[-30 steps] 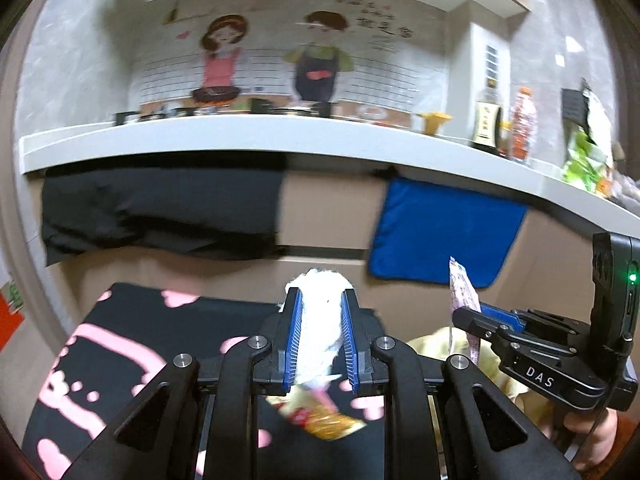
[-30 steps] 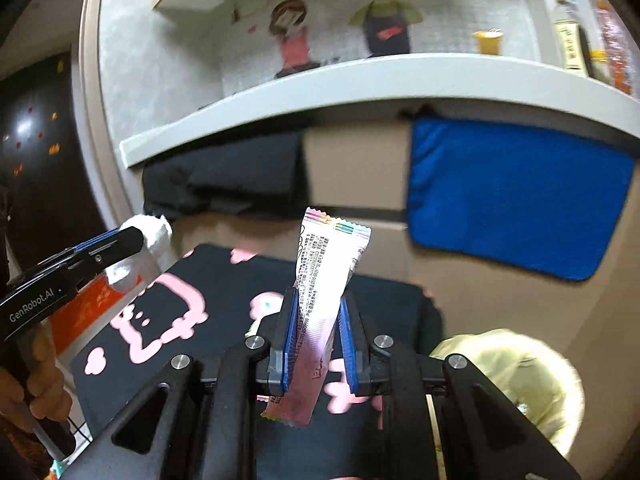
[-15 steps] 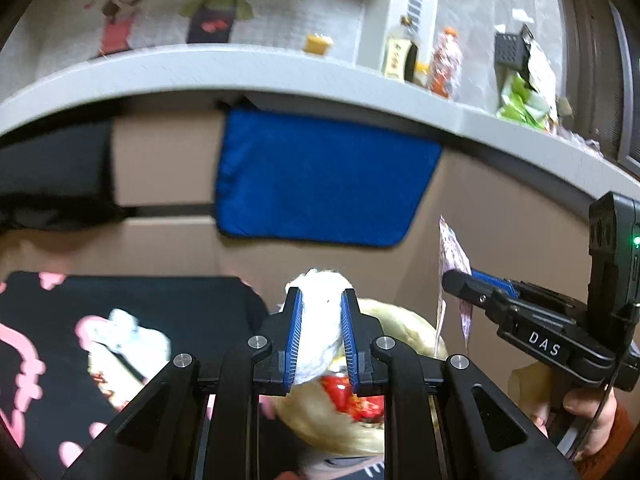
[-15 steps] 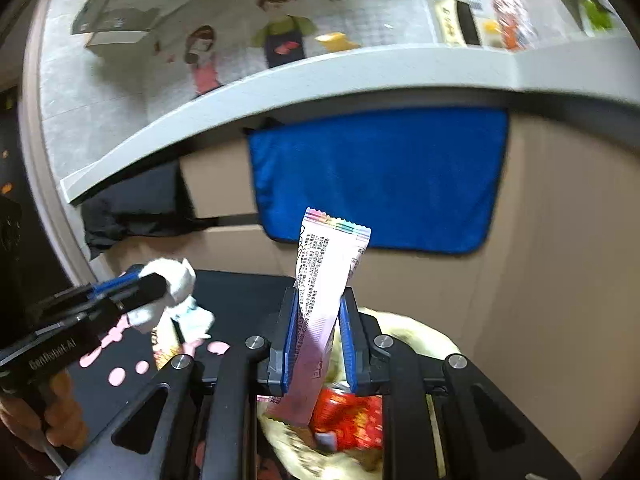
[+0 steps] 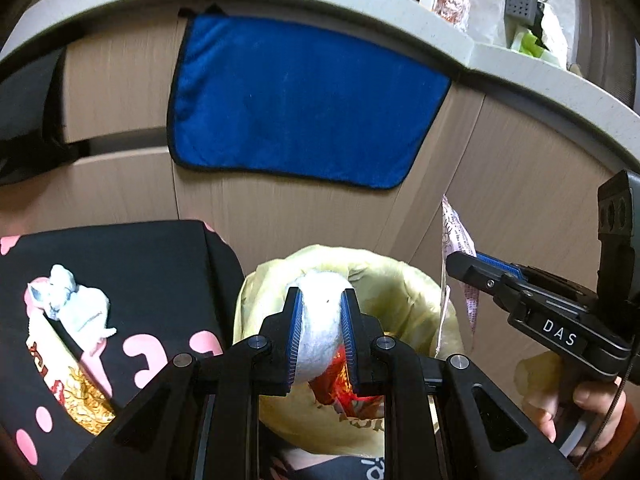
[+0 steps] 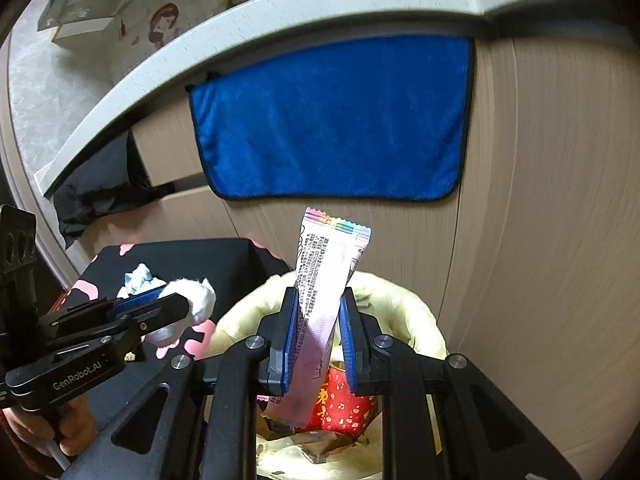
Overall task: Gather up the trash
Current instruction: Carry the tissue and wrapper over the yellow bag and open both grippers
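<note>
My left gripper (image 5: 320, 300) is shut on a white crumpled tissue (image 5: 320, 320), held over the mouth of a bin lined with a yellow bag (image 5: 404, 292). My right gripper (image 6: 318, 300) is shut on a pink snack wrapper (image 6: 328, 272) that stands up between its pads, also above the yellow bag (image 6: 400, 300). Red packaging (image 6: 340, 404) lies inside the bag. In the left wrist view the right gripper (image 5: 460, 262) comes in from the right with the wrapper (image 5: 454, 236). In the right wrist view the left gripper (image 6: 172, 304) shows at left with the tissue (image 6: 196, 300).
A black mat with pink shapes (image 5: 140, 264) lies left of the bin, with another crumpled tissue (image 5: 76, 304) and a printed noodle packet (image 5: 76, 384) on it. A blue towel (image 5: 300, 100) hangs on the wooden cabinet front behind. A grey counter (image 5: 520, 76) above carries bottles.
Both grippers have swung right and downward, from over the black mat to above the yellow bag, each keeping its grip on its piece of trash.
</note>
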`<state>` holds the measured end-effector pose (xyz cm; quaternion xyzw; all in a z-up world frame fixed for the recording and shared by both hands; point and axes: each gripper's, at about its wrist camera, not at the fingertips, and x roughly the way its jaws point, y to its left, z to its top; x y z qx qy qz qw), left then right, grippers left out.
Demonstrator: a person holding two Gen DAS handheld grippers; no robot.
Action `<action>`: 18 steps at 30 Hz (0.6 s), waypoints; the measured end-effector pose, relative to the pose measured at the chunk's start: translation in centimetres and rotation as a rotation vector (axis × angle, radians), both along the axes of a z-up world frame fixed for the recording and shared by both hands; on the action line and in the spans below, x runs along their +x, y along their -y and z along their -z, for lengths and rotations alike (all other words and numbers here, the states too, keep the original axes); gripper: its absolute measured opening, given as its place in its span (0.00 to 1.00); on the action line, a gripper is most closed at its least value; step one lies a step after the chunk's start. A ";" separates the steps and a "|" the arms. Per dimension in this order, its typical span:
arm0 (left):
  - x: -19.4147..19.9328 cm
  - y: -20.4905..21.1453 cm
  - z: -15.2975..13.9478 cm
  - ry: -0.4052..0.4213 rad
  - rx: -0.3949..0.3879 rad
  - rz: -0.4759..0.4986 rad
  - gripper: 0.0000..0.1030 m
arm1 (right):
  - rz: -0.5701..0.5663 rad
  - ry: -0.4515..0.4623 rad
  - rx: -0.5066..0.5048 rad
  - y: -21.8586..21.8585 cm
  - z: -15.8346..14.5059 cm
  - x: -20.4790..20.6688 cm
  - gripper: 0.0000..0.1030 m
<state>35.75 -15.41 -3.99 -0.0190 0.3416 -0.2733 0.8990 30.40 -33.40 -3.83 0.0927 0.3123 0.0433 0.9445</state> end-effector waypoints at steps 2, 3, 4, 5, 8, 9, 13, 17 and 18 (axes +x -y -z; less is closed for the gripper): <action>0.4 0.2 0.6 -0.017 0.002 0.002 0.19 | 0.006 -0.009 -0.004 0.2 0.4 0.2 0.17; 0.6 0.2 0.8 -0.026 0.003 0.005 0.19 | 0.008 -0.012 -0.004 0.3 0.6 0.3 0.17; 0.8 0.3 1.1 -0.035 0.002 0.008 0.19 | 0.010 -0.017 -0.004 0.3 0.7 0.4 0.17; 1.0 0.3 1.4 -0.043 0.002 0.012 0.19 | 0.012 -0.020 -0.006 0.4 0.9 0.4 0.17; 1.7 0.4 2.0 -0.054 -0.004 0.022 0.19 | 0.012 -0.033 -0.012 0.5 1.3 0.6 0.17; 1.9 0.5 2.1 -0.059 -0.010 0.026 0.19 | 0.012 -0.038 -0.012 0.4 1.5 0.9 0.17; 2.8 0.2 2.7 -0.115 -0.074 0.071 0.32 | 0.019 -0.059 -0.012 0.7 2.2 1.1 0.17; 3.4 -0.6 2.5 -0.153 -0.112 0.074 0.48 | 0.040 -0.070 -0.001 1.3 3.1 1.1 0.24; 3.4 -0.9 2.3 -0.146 -0.112 0.056 0.49 | 0.038 -0.071 0.007 1.4 3.3 1.1 0.29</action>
